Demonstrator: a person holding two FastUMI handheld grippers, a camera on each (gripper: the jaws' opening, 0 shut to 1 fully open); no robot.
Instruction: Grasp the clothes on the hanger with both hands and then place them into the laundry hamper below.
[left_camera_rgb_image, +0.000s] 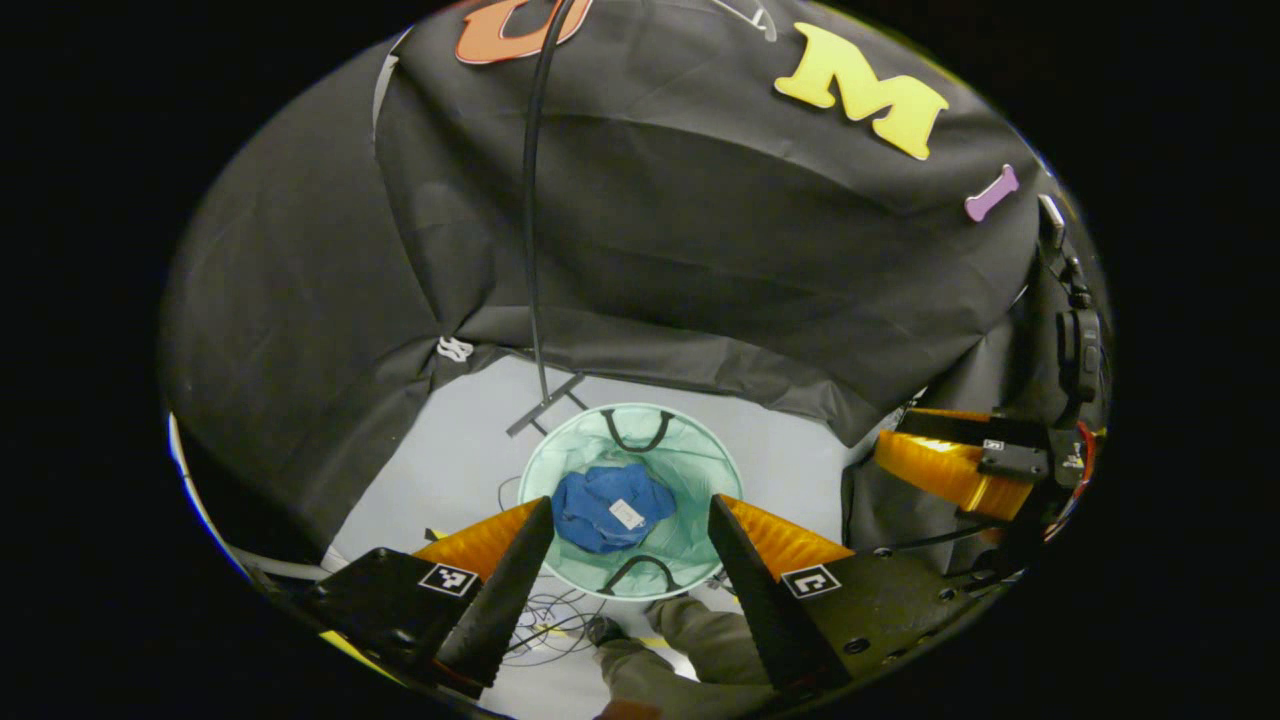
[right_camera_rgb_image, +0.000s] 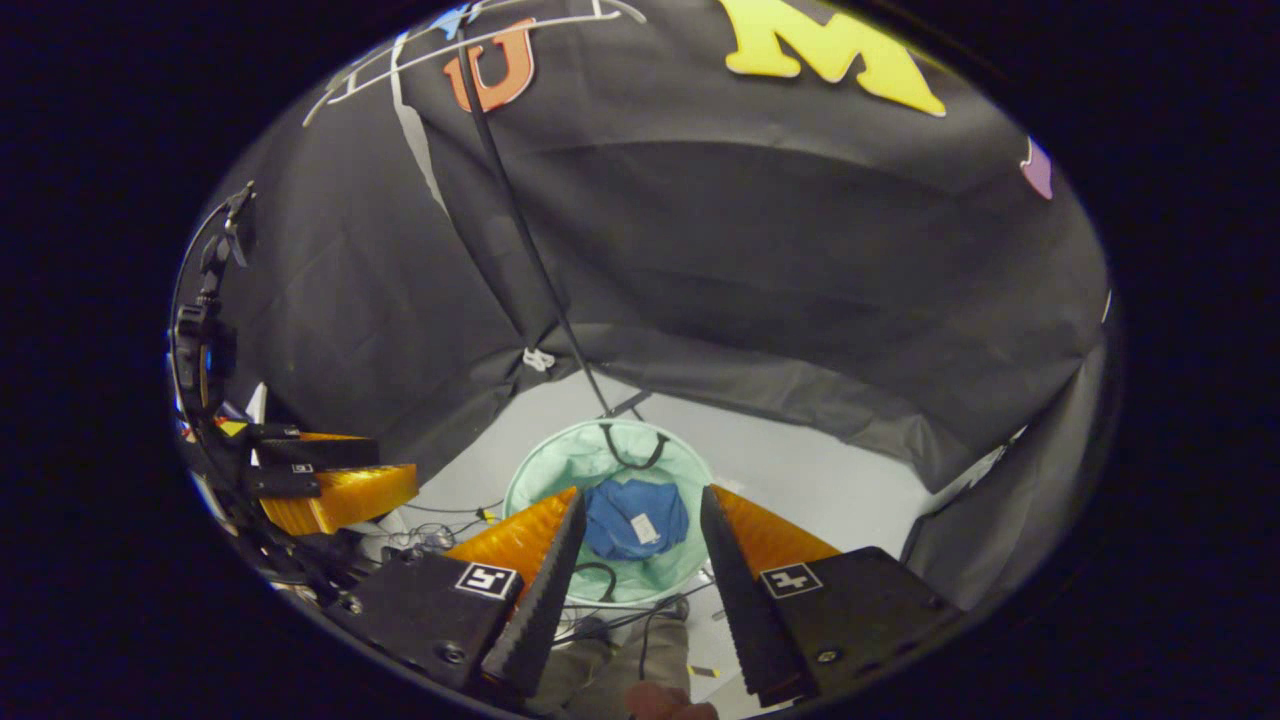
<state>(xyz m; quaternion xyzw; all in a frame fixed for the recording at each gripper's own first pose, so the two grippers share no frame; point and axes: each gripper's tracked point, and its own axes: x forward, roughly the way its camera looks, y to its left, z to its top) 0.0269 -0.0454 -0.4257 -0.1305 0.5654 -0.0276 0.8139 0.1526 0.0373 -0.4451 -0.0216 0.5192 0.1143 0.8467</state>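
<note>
Blue clothes (left_camera_rgb_image: 610, 508) crumpled in mint hamper (left_camera_rgb_image: 700, 470), below and between the spread, empty left gripper (left_camera_rgb_image: 630, 560) and right gripper (right_camera_rgb_image: 634, 550) fingers.

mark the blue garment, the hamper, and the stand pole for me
blue garment (left_camera_rgb_image: 605, 510): left gripper view, on the crumpled cloth beside its white tag.
hamper (left_camera_rgb_image: 700, 465): left gripper view, on the pale green inner wall.
stand pole (right_camera_rgb_image: 520, 230): right gripper view, on the thin dark shaft, partway up.
</note>
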